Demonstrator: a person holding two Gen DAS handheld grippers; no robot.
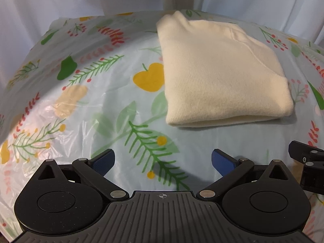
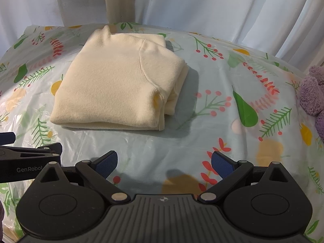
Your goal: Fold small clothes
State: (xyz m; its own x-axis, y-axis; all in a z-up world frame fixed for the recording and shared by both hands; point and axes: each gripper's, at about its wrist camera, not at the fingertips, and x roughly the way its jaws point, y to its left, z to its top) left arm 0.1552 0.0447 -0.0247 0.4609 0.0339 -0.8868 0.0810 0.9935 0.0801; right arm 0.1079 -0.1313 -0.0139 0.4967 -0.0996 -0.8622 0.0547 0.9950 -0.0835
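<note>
A cream knitted sweater (image 1: 220, 73) lies folded into a compact rectangle on the floral table cover; it also shows in the right wrist view (image 2: 117, 85), with its collar at the far end. My left gripper (image 1: 163, 162) is open and empty, hovering above the cover in front of the sweater's near left corner. My right gripper (image 2: 164, 163) is open and empty, in front of the sweater and to its right. Neither gripper touches the sweater.
The table has a glossy plastic cover (image 1: 81, 105) printed with leaves and fruit. A fuzzy purple garment (image 2: 312, 93) lies at the right edge. White curtains (image 2: 222, 10) hang behind. The right gripper's body shows at the right edge of the left wrist view (image 1: 309, 166), and the left gripper's body shows at the left edge of the right wrist view (image 2: 26, 162).
</note>
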